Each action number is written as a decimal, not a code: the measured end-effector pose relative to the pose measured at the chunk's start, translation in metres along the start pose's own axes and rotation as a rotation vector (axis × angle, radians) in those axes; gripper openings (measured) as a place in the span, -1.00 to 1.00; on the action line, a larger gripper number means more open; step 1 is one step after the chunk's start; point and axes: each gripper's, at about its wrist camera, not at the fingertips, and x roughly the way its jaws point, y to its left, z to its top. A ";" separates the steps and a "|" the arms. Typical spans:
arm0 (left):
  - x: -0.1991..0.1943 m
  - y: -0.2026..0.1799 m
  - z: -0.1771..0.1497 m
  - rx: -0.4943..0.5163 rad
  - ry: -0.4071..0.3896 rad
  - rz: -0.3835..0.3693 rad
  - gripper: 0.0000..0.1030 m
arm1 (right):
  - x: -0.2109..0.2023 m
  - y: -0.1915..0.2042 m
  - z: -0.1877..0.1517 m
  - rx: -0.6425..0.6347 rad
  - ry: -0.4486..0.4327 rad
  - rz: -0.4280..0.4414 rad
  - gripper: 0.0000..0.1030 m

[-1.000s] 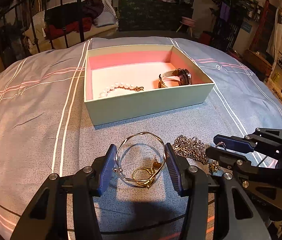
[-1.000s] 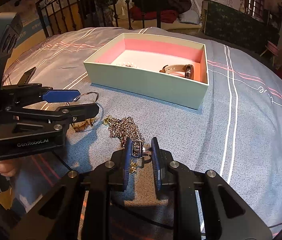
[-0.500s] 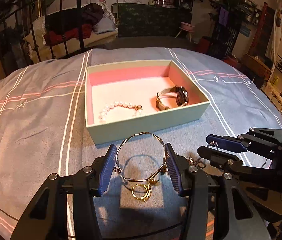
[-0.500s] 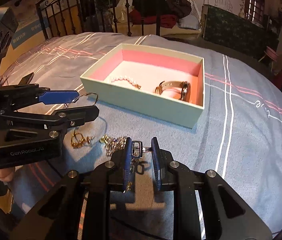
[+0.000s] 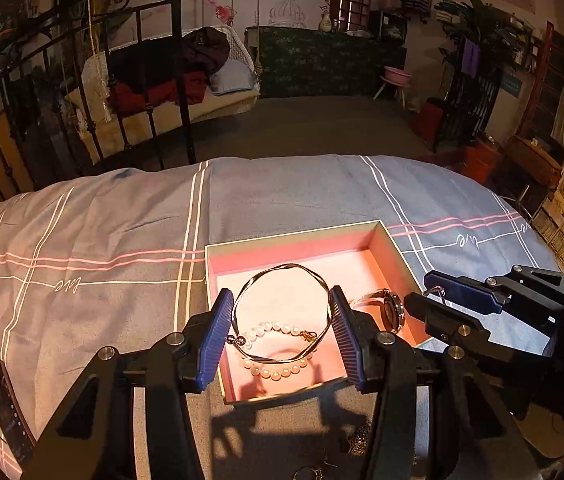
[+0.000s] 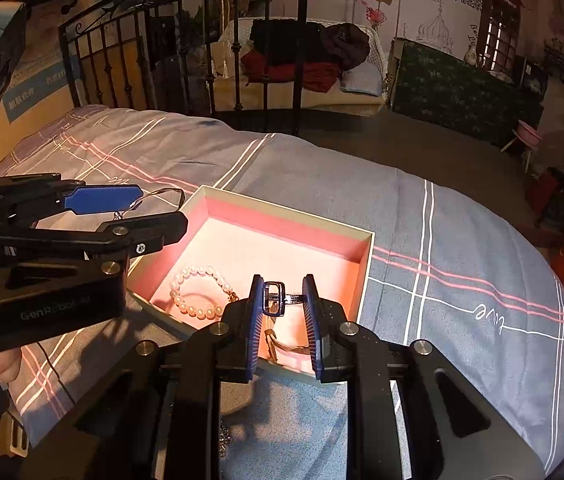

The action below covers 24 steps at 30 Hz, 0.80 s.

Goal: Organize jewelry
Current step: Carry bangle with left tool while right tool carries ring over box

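My left gripper (image 5: 282,312) is shut on a thin gold bangle (image 5: 287,265), held flat between its blue pads above the open mint box (image 5: 293,234) with the pink lining. In the box lie a pearl bracelet (image 5: 274,372) and a wristwatch (image 5: 391,310). My right gripper (image 6: 282,300) is shut on the rectangular clasp (image 6: 274,300) of a metal chain; part of the chain (image 6: 224,436) hangs below the fingers. It hovers over the box's near right corner. Each gripper shows in the other's view: the right gripper (image 5: 427,292) and the left gripper (image 6: 154,210).
The box sits on a blue-grey striped bedspread (image 5: 102,240). A dark phone (image 5: 6,412) lies at the near left edge. Small gold pieces (image 5: 313,472) rest on the cloth in front of the box. A black iron bed frame (image 6: 186,52) stands beyond the bed.
Both grippers have risen and moved forward from the bedspread to above the box. The bangle and the chain came up off the cloth with them.
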 end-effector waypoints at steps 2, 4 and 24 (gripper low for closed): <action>0.006 0.002 0.004 -0.006 0.009 0.000 -0.06 | 0.005 -0.002 0.003 0.002 0.006 0.004 -0.60; 0.013 0.006 0.006 -0.017 0.018 -0.006 -0.06 | 0.010 -0.003 0.005 -0.001 0.011 0.001 -0.60; 0.028 0.010 0.007 -0.057 0.053 -0.018 -0.06 | 0.025 0.002 0.007 -0.017 0.036 0.004 -0.60</action>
